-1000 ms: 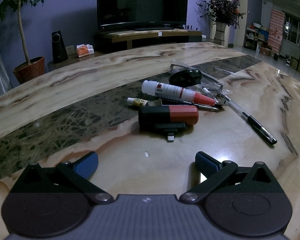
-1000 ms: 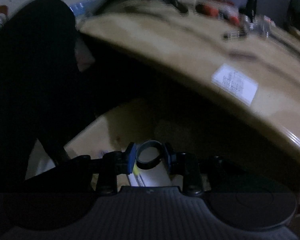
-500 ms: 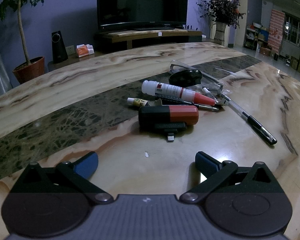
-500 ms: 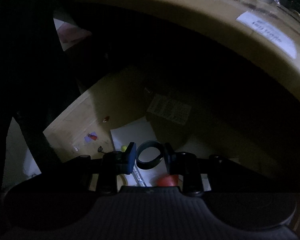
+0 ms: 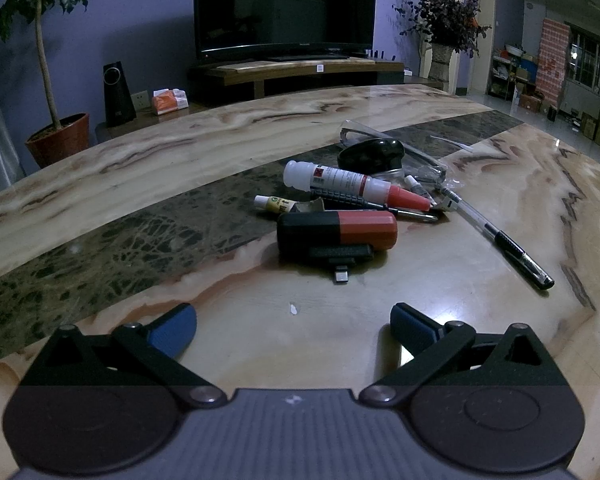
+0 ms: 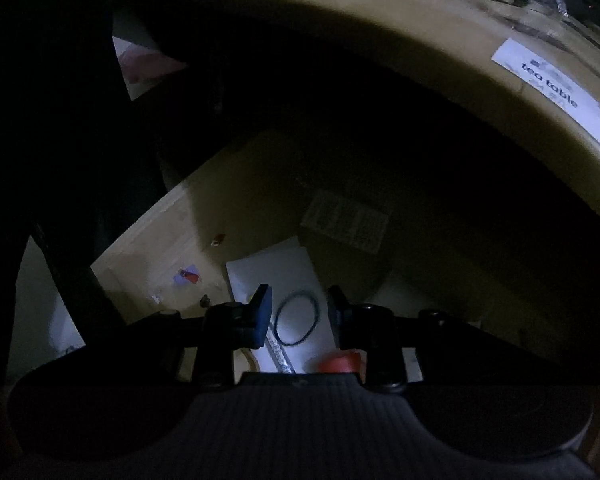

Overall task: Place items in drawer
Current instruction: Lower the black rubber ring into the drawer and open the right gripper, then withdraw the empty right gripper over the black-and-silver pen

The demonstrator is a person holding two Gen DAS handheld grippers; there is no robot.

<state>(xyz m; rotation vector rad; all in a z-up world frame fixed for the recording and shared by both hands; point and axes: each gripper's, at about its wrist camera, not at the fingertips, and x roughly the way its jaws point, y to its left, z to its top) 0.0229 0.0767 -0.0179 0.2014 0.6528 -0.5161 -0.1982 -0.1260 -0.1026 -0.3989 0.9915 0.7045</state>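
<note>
Below the right tool (image 6: 298, 314), a black ring (image 6: 297, 323) lies in the drawer (image 6: 172, 256).

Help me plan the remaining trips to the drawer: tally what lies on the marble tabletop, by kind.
Pens: 2
Red-tipped bottle: 1
Small tubes: 2
Black-and-red gadget: 1
Black rounded object: 1
Clear plastic bag: 1
Total: 8

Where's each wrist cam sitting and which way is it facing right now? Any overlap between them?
Left wrist: above the table, looking across the clutter toward the TV; open left gripper at the bottom.
Right wrist: below the table edge, looking down into the open drawer; right gripper fingers flank a dark ring.
Shared: the table and its red-capped clutter.
</note>
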